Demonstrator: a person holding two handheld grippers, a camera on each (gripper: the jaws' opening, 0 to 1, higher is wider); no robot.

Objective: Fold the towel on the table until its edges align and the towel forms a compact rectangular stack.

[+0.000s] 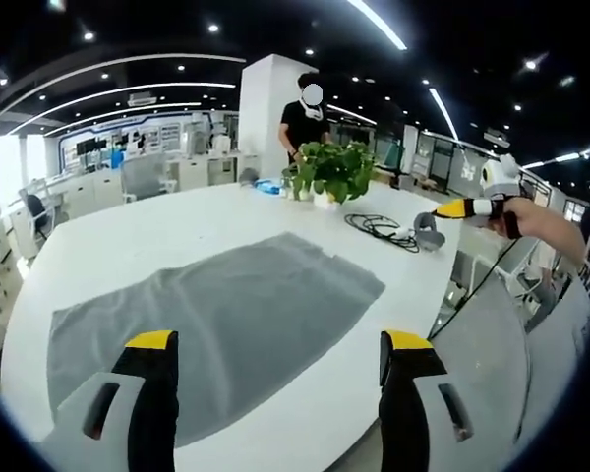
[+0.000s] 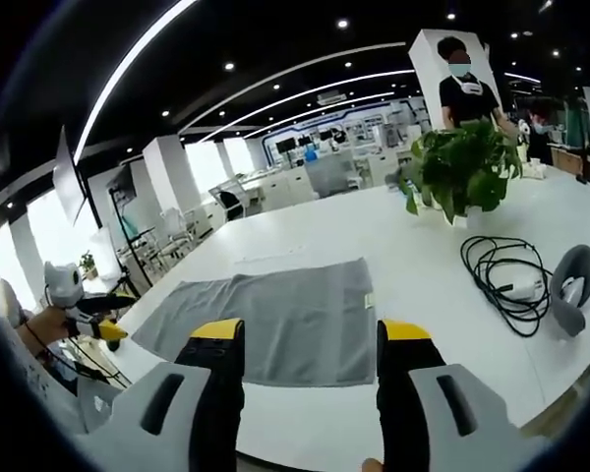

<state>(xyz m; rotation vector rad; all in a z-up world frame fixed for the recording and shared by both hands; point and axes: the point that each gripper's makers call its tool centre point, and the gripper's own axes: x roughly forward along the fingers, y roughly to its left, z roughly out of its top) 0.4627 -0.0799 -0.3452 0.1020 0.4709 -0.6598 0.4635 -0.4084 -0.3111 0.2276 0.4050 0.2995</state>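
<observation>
I hold both the left tool (image 1: 275, 342) and right tool (image 2: 300, 330) wide over the flat grey towel (image 1: 226, 315); potted plant (image 2: 462, 167), coiled cable (image 2: 501, 275) crowd the worktop's (image 1: 157, 231) far edge.

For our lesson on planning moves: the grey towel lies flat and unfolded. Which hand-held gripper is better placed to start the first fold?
Probably the left hand-held gripper: its open jaws sit just over the towel's near edge. The right hand-held gripper, also open, is raised off the table's end, farther from the towel.
</observation>
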